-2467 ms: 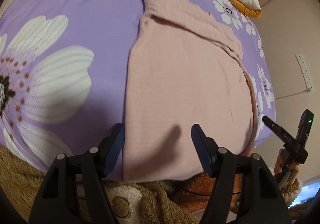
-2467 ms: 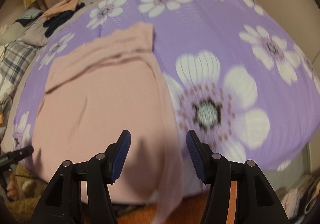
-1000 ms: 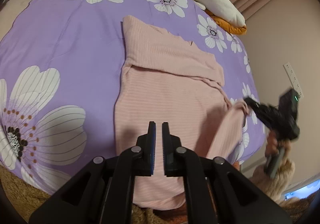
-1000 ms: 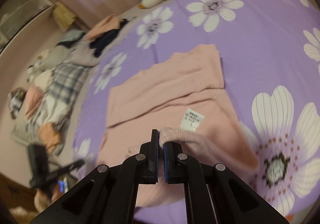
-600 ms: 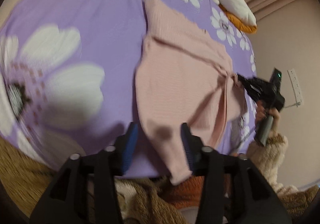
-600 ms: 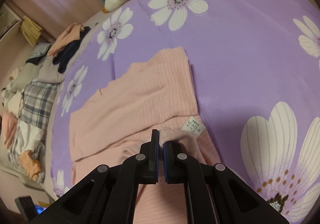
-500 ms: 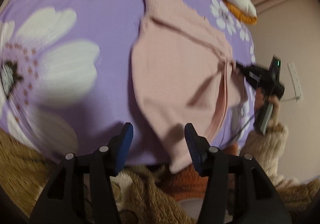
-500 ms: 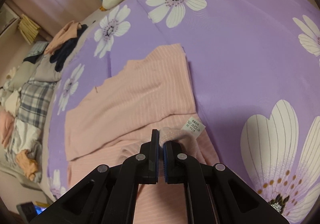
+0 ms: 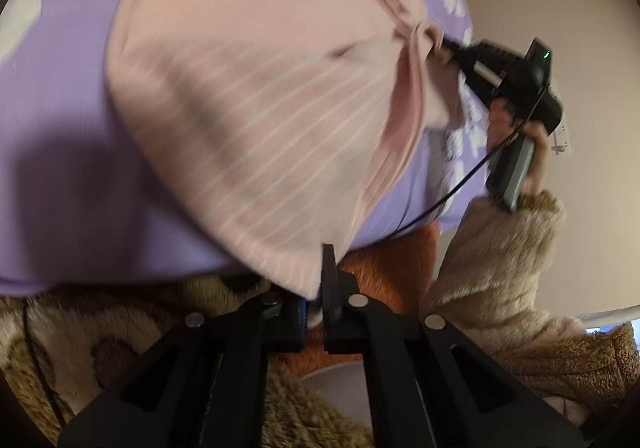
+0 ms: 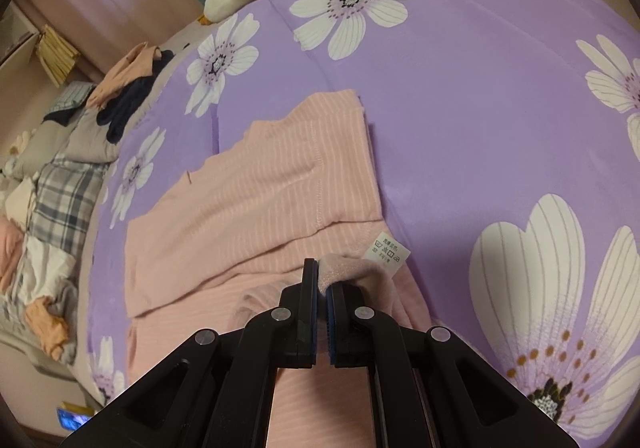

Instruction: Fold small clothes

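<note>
- Right wrist view: the right gripper point(image 10: 322, 280), at lower centre of the frame, is clamped on a bunched hem of the pink garment point(image 10: 256, 204), a white care label point(image 10: 387, 249) just to its right.
- The garment lies mid-frame on the purple floral bedspread point(image 10: 460, 96); loose clothes point(image 10: 60, 184) are heaped at far left.
- Left wrist view, blurred: the left gripper point(image 9: 316, 288) pinches the garment's near corner at bottom centre, the right gripper at the upper right.

Right tongs point(image 10: 322, 290) pinch the pink garment's point(image 10: 260, 208) edge beside its white care label point(image 10: 387, 248)
</note>
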Action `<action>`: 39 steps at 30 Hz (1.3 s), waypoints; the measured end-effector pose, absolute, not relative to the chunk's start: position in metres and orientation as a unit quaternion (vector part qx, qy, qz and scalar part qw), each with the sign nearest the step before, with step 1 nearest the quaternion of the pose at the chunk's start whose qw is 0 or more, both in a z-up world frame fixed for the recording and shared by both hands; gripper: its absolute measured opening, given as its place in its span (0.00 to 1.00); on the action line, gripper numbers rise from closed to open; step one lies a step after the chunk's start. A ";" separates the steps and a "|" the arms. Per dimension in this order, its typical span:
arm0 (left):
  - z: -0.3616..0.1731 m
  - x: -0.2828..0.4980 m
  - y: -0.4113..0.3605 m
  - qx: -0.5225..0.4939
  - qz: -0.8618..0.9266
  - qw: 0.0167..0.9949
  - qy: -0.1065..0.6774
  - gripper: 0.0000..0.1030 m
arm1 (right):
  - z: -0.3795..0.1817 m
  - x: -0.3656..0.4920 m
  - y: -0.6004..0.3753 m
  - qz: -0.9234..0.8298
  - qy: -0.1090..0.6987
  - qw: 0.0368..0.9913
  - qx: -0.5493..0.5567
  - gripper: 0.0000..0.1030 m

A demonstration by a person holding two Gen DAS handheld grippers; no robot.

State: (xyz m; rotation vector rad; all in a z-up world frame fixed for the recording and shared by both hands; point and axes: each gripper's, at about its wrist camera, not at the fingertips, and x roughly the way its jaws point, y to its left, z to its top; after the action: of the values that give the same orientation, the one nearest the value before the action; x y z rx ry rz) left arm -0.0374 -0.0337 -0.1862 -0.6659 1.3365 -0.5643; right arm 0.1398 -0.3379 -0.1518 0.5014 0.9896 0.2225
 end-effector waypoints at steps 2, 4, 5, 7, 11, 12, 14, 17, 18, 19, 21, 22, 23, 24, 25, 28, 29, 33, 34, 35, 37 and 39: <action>-0.168 -0.030 -0.020 -0.314 -0.249 0.719 0.567 0.01 | -0.150 0.137 -0.341 0.105 0.467 0.845 0.240 0.05; -0.155 -0.020 -0.008 -0.337 -0.247 0.725 0.548 0.01 | -0.147 0.134 -0.345 0.103 0.464 0.846 0.242 0.05; -0.147 -0.011 0.003 -0.359 -0.243 0.724 0.536 0.01 | -0.147 0.133 -0.348 0.102 0.463 0.846 0.244 0.05; -0.137 0.003 0.018 -0.389 -0.241 0.723 0.518 0.01 | -0.146 0.133 -0.352 0.102 0.464 0.843 0.252 0.05; -0.117 0.044 0.048 -0.438 -0.222 0.735 0.467 0.01 | -0.147 0.132 -0.358 0.102 0.467 0.837 0.266 0.05; -0.116 0.051 0.049 -0.439 -0.216 0.738 0.464 0.01 | -0.148 0.132 -0.359 0.102 0.468 0.836 0.269 0.05; -0.121 0.076 0.055 -0.446 -0.200 0.739 0.463 0.00 | -0.151 0.134 -0.362 0.097 0.471 0.831 0.279 0.05; -0.134 0.103 0.062 -0.442 -0.173 0.743 0.472 0.00 | -0.157 0.135 -0.369 0.088 0.474 0.825 0.296 0.05; -0.142 0.114 0.066 -0.441 -0.160 0.742 0.479 0.00 | -0.159 0.136 -0.370 0.086 0.475 0.823 0.301 0.05; -0.150 0.124 0.066 -0.443 -0.147 0.741 0.484 0.00 | -0.161 0.136 -0.372 0.084 0.475 0.822 0.304 0.05; -0.166 0.140 0.066 -0.445 -0.130 0.732 0.499 0.01 | -0.165 0.138 -0.375 0.079 0.476 0.818 0.312 0.05; -0.170 0.143 0.069 -0.445 -0.125 0.729 0.505 0.01 | -0.166 0.137 -0.376 0.077 0.476 0.817 0.316 0.05; -0.177 0.150 0.068 -0.443 -0.115 0.725 0.515 0.01 | -0.168 0.138 -0.377 0.074 0.475 0.817 0.318 0.05; -0.181 0.153 0.069 -0.442 -0.113 0.723 0.519 0.01 | -0.169 0.138 -0.377 0.072 0.476 0.818 0.316 0.05; -0.182 0.153 0.070 -0.442 -0.113 0.722 0.521 0.02 | -0.168 0.138 -0.378 0.071 0.477 0.818 0.313 0.05; -0.178 0.151 0.076 -0.438 -0.121 0.729 0.511 0.06 | -0.167 0.137 -0.382 0.070 0.473 0.819 0.318 0.05; -0.176 0.147 0.077 -0.436 -0.121 0.732 0.509 0.07 | -0.166 0.136 -0.386 0.069 0.468 0.820 0.322 0.05; -0.165 0.137 0.086 -0.427 -0.108 0.752 0.491 0.18 | -0.162 0.134 -0.399 0.067 0.453 0.820 0.342 0.05; -0.160 0.132 0.090 -0.420 -0.099 0.763 0.482 0.24 | -0.160 0.133 -0.401 0.065 0.449 0.821 0.346 0.05; -0.156 0.129 0.094 -0.410 -0.086 0.776 0.472 0.27 | -0.159 0.133 -0.404 0.066 0.445 0.822 0.348 0.05; -0.150 0.126 0.097 -0.392 -0.071 0.791 0.464 0.31 | -0.157 0.131 -0.406 0.065 0.442 0.823 0.350 0.06; -0.150 0.122 0.099 -0.382 -0.075 0.795 0.466 0.31 | -0.154 0.130 -0.409 0.058 0.442 0.827 0.343 0.07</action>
State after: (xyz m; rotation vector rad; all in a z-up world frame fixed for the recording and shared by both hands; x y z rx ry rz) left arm 0.1220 0.0990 -0.1504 -0.8213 1.0005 -0.1614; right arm 0.1300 -0.4088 -0.1544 0.7292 0.9391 0.1235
